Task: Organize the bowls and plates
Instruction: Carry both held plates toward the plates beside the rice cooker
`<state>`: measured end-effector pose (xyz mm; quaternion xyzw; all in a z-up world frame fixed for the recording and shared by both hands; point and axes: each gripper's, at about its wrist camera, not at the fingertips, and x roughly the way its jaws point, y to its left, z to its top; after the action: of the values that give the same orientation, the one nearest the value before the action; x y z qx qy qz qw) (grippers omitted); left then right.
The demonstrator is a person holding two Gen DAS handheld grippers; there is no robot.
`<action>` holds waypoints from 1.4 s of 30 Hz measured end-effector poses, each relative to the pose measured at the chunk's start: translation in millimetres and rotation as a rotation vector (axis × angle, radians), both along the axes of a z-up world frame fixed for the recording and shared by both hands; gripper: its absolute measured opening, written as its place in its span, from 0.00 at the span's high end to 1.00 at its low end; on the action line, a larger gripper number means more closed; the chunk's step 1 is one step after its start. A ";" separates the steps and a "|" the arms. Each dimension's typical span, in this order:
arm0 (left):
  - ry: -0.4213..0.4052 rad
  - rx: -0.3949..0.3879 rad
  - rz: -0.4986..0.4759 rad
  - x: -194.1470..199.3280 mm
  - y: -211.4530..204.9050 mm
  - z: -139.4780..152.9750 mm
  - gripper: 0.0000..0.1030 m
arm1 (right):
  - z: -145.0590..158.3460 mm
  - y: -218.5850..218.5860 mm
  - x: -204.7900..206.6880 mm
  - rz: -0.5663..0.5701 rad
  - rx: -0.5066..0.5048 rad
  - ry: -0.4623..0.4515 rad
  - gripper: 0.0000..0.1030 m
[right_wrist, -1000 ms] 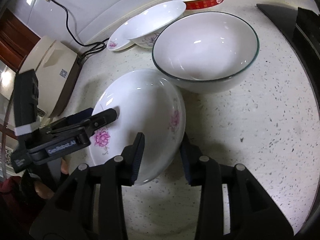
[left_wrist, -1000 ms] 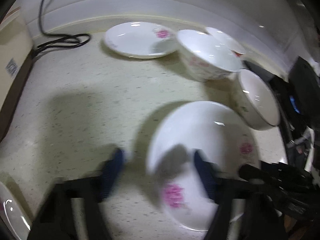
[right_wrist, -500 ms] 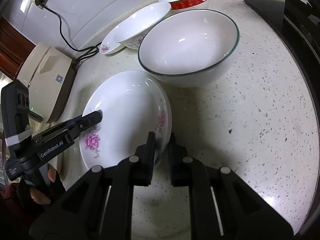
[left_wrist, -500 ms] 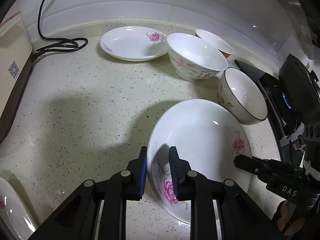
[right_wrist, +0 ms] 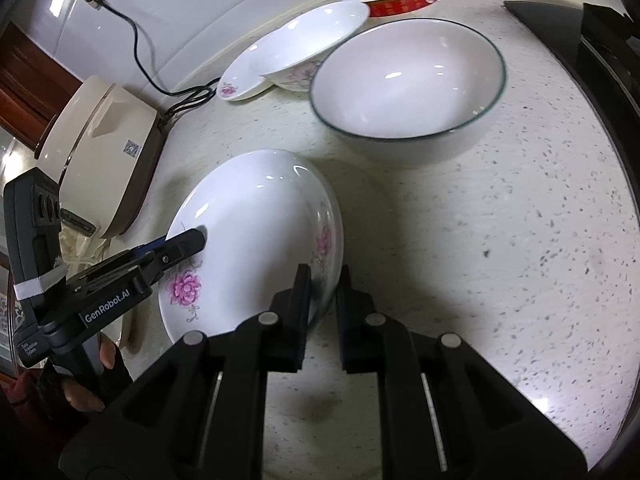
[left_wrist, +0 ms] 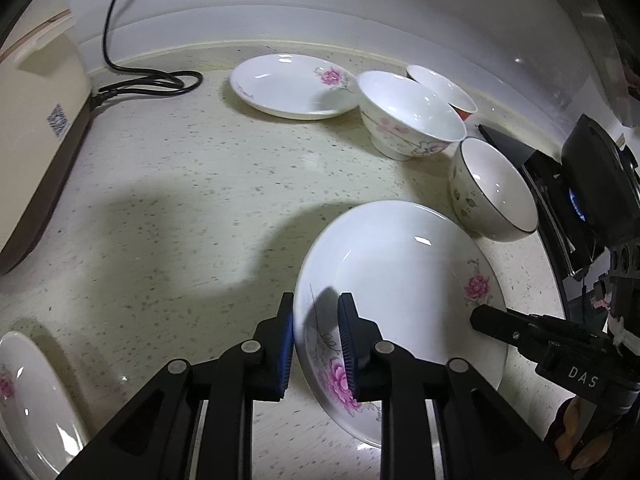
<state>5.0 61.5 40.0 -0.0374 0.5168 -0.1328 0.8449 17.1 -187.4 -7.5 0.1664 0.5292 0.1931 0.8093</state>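
A white plate with pink flowers [left_wrist: 400,280] lies tilted over the speckled counter [left_wrist: 180,200]. My left gripper [left_wrist: 316,334] is shut on its near left rim, one blue pad on each face. In the right wrist view the same plate [right_wrist: 256,240] has my right gripper [right_wrist: 323,292] shut on its right rim. The left gripper [right_wrist: 176,248] reaches in from the left there, and the right gripper [left_wrist: 520,332] shows at the plate's right edge in the left wrist view.
At the back stand a second flowered plate [left_wrist: 294,86], a floral bowl [left_wrist: 412,114], a red bowl [left_wrist: 442,84] and a dark-rimmed bowl [left_wrist: 494,190]. Another plate [left_wrist: 28,396] sits near left. A rice cooker [left_wrist: 32,120] with its cord [left_wrist: 152,80] stands left, a stove [left_wrist: 592,184] right.
Both grippers went from open around the plate's rim to shut on it, left on the left rim, right on the right rim. The plate's right side tipped up a little.
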 end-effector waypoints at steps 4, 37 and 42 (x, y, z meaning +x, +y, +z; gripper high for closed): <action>-0.013 -0.007 0.020 -5.1 11.3 5.1 0.79 | 5.6 7.1 -2.5 0.022 0.002 -0.013 0.86; -0.117 -0.012 0.357 -82.1 150.8 36.1 0.79 | 41.3 153.6 -15.6 0.409 -0.002 -0.116 0.85; -0.102 -0.028 0.432 -94.0 176.0 30.6 0.79 | 42.5 178.2 -21.7 0.486 -0.026 -0.128 0.85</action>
<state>-89.0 237.5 70.6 -0.1520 0.4514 0.0424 0.8783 -4.7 -9.1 35.0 0.0111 0.5039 0.3854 0.7730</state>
